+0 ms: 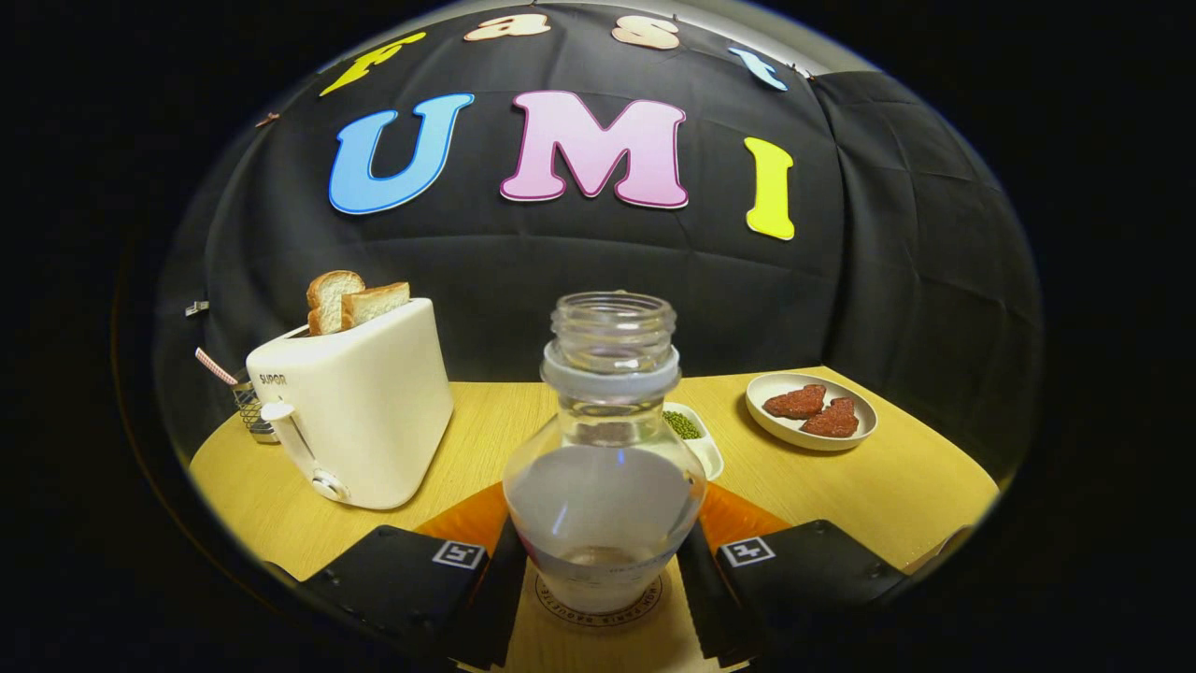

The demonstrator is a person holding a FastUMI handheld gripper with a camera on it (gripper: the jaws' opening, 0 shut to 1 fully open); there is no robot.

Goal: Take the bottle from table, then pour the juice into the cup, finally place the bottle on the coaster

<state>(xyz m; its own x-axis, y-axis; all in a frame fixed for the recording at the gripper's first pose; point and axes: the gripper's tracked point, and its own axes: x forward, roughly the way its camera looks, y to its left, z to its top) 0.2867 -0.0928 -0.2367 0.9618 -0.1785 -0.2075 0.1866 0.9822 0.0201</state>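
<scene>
A clear, uncapped bottle (607, 449) stands upright between my fingers, its round belly about half full of pale cloudy liquid. Its base rests on a round wooden coaster (598, 640) with a printed ring. My gripper (605, 556) is shut on the bottle, one finger (500, 579) against its lower left side and the other against its lower right. An orange object (467, 519) shows behind the bottle on both sides, mostly hidden; I cannot tell what it is.
A white toaster (360, 411) with two bread slices stands to the left beyond the fingers, with a wire holder (252, 411) behind it. Behind the bottle sits a small white dish of green beans (696, 435). A plate with two reddish pieces (811, 411) lies to the right on the yellow wooden table (888, 486).
</scene>
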